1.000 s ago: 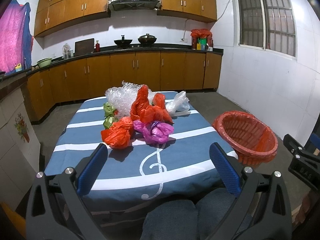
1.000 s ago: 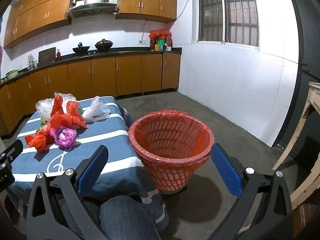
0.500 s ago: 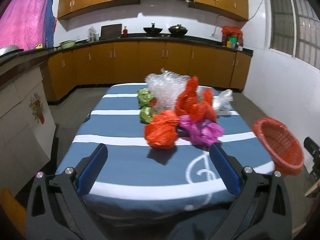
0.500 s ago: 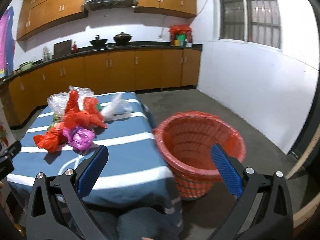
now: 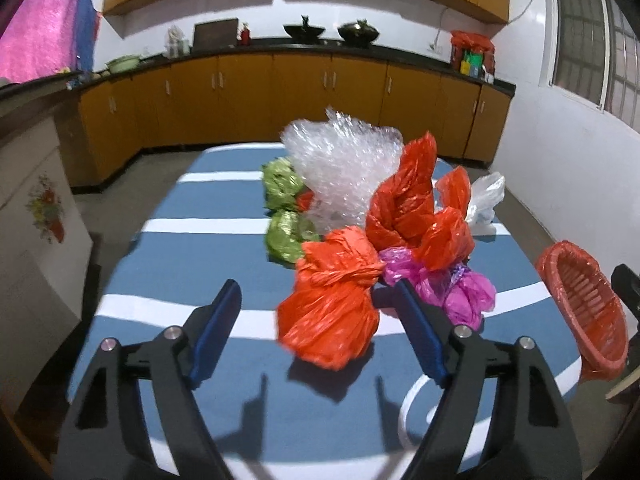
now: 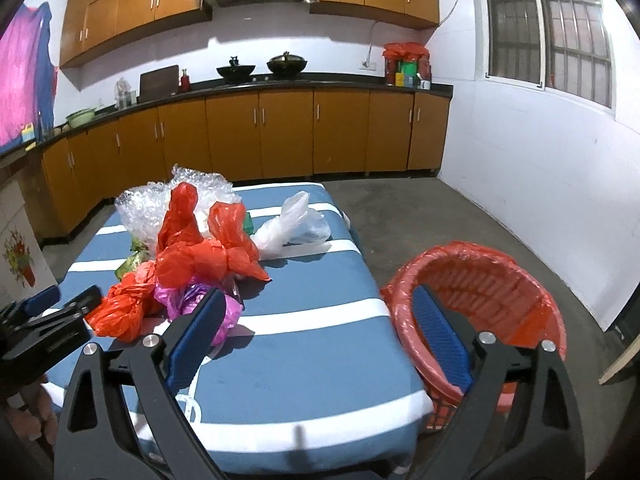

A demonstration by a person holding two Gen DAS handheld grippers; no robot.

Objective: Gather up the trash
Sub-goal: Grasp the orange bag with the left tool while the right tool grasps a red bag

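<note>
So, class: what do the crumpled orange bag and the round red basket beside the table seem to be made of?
Crumpled orange bag: thin glossy plastic film, judging by its shiny creases. Round red basket: apparently rigid moulded plastic with a slotted wall, lined with thin red film.

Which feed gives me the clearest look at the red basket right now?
The right wrist view: the red basket beside the table shows most of its rim and its lined inside, partly behind a claw finger. The left wrist view catches it only edge-on at the frame's right side.

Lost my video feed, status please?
Left gripper open, closing around orange bag, no pinch yet. Right gripper open, empty. Red basket beside table, unobstructed.
</note>
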